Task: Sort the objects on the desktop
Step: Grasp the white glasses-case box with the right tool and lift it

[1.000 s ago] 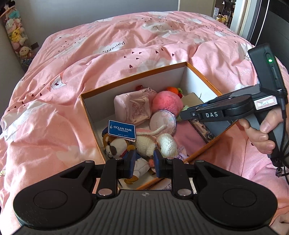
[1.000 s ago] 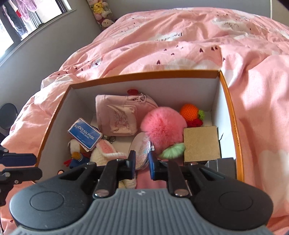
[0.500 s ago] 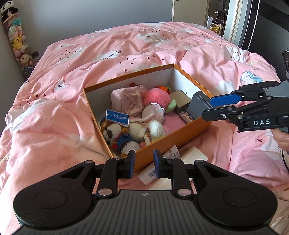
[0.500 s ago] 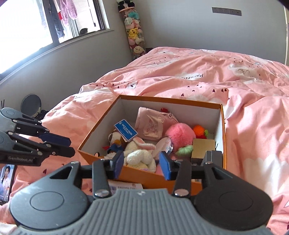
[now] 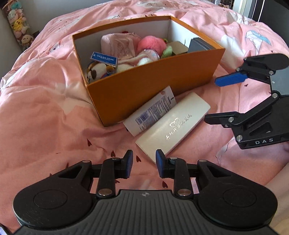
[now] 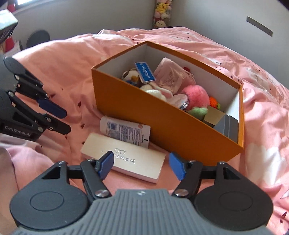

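Observation:
An orange box (image 5: 153, 86) (image 6: 162, 123) sits on the pink duvet, filled with a pink pompom (image 5: 151, 43) (image 6: 196, 96), a blue Ocean Park tag (image 5: 103, 58) (image 6: 145, 72), a pink pouch (image 5: 118, 45), plush toys and a grey box (image 5: 198, 45) (image 6: 225, 126). In front of it lie a white tube (image 5: 153, 112) (image 6: 124, 130) and a cream glasses case (image 5: 173, 124) (image 6: 133, 160), side by side. My left gripper (image 5: 144, 163) (image 6: 63, 120) hovers near the case's end, jaws opening, nothing between them. My right gripper (image 6: 141, 162) (image 5: 219, 100) hangs over the case, jaws opening wide, holding nothing.
The pink duvet (image 5: 45, 108) is rumpled all around the box. A column of small plush toys (image 5: 18, 23) (image 6: 161, 14) hangs by the grey wall behind the bed. A dark round object (image 6: 38, 37) stands beyond the bed's left edge.
Both grippers drew back from above the box and sank toward the bedding in front of it. The tube and case came into view. The right jaws spread wide; the left widened slightly.

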`<state>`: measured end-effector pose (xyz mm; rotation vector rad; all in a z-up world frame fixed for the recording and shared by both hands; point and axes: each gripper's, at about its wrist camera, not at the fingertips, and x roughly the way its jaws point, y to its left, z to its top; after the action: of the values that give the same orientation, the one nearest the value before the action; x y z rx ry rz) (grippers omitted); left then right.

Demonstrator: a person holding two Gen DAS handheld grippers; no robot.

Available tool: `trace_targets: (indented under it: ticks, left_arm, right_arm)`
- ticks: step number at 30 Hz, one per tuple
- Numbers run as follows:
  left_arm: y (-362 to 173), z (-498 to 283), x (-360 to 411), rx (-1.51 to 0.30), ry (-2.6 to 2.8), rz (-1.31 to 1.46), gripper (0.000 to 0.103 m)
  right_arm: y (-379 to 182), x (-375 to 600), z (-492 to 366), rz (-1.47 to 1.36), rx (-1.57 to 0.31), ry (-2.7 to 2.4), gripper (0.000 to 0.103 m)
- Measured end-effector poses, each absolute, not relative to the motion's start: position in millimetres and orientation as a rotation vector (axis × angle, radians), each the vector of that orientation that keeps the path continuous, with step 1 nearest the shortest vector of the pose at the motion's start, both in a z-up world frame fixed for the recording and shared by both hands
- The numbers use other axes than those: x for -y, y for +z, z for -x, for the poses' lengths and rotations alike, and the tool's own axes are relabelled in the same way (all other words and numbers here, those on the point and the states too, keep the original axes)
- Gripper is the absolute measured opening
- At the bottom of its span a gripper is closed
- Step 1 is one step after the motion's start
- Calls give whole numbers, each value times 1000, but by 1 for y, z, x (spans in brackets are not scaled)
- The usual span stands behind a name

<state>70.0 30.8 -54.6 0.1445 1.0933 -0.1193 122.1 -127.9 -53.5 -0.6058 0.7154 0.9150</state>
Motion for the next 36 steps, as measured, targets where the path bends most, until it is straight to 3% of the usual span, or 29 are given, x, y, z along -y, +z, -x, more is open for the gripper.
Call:
trace_targets:
  ticks: [11, 16, 27, 30, 36]
  left_arm:
    - [-81, -76, -34, -1174, -83, -142, 32]
    - [-85, -79, -44, -1192, -60, -92, 32]
    - [-86, -87, -64, -1221, -35, 14, 32]
    - [-83, -87, -68, -1215, -24, 36, 32]
    - [-74, -85, -77, -1187, -7, 85, 32]
  right_arm:
    - [-95, 83, -106, 983, -647, 1047, 75]
    - [-111, 67, -104, 1091, -658, 1065, 71]
    - [-141, 48, -99, 1249, -549, 1041, 75]
    - [-137, 49, -99, 1246, -546, 1041, 71]
    - [-118, 58, -91, 1233, -513, 1038, 51]
